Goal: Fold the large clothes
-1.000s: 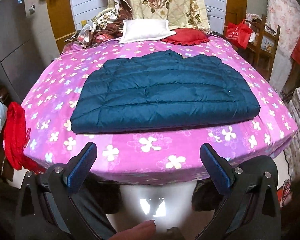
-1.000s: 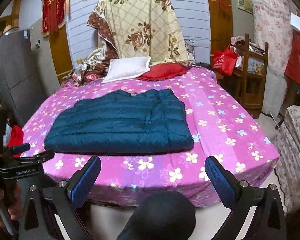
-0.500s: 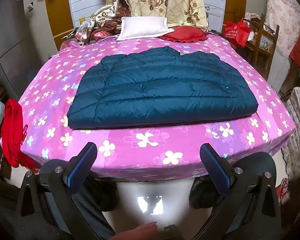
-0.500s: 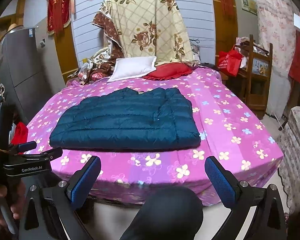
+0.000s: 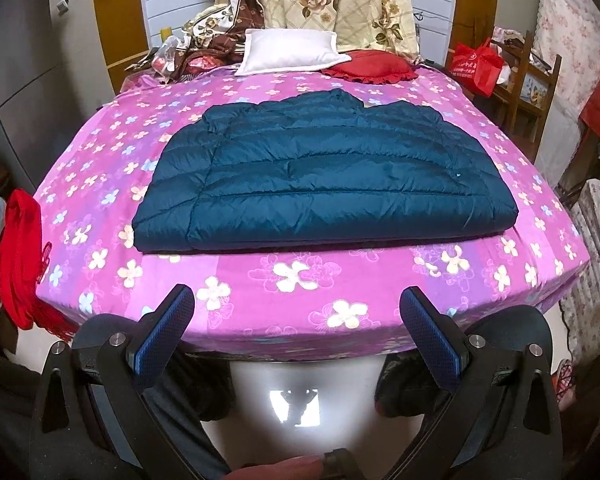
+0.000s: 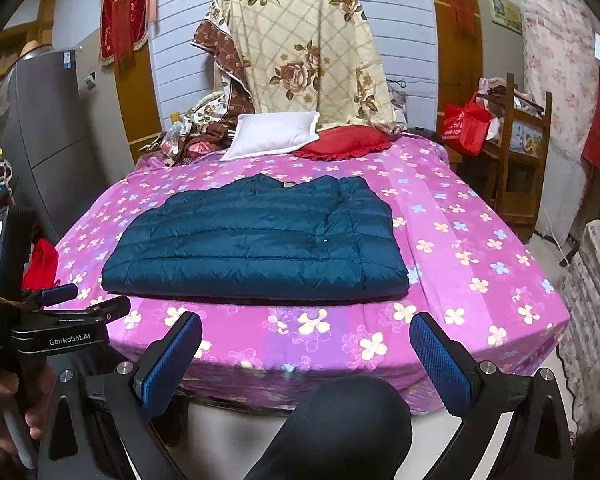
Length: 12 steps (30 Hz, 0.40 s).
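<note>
A dark teal quilted down jacket lies folded flat in a rectangle on a bed with a pink flowered sheet. My left gripper hangs open in front of the bed's near edge, well short of the jacket, holding nothing. My right gripper is open too, off the bed's near edge and empty. The left gripper also shows at the left of the right wrist view, held by a hand.
A white pillow and a red cushion lie at the bed's head under a floral quilt. A wooden rack with a red bag stands right. A knee sits below the right gripper.
Both views have tilted up a little and drawn slightly back, so the bed and jacket sit lower in frame. The jacket has not moved; both grippers stay open.
</note>
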Motion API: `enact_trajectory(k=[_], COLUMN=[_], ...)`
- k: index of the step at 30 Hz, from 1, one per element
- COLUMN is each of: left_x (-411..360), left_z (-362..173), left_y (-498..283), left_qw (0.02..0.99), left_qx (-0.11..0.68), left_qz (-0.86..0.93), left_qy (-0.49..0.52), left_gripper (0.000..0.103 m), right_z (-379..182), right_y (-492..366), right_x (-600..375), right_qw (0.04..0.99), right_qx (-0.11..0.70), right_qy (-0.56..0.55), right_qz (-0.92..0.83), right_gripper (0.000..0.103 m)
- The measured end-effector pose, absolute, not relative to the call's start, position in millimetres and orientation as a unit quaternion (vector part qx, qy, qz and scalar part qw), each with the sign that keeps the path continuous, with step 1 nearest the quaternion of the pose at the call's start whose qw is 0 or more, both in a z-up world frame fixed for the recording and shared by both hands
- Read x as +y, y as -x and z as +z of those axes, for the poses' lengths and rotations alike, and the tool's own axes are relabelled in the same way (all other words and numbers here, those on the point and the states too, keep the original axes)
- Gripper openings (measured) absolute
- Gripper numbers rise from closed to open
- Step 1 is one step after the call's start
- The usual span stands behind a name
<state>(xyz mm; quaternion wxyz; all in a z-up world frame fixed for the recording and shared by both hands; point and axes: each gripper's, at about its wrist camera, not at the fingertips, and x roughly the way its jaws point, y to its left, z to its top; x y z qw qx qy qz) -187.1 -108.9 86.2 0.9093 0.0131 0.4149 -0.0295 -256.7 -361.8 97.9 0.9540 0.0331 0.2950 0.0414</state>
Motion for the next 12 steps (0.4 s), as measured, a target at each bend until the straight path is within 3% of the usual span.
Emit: enact_trajectory(k=[12], left_x=[-109.4], left_z=[82.9], left_y=[187.6], left_qw=[0.910], left_qx=[0.414], left_qz=[-0.036], left_qy=[-0.013], left_gripper=[0.103], right_z=[102.2], right_y=[252.5], right_x=[-357.4], right_qw=[0.954], right_qx=[0.294], right_qy=[-0.027], right_qz=[0.047], right_gripper=[0.103])
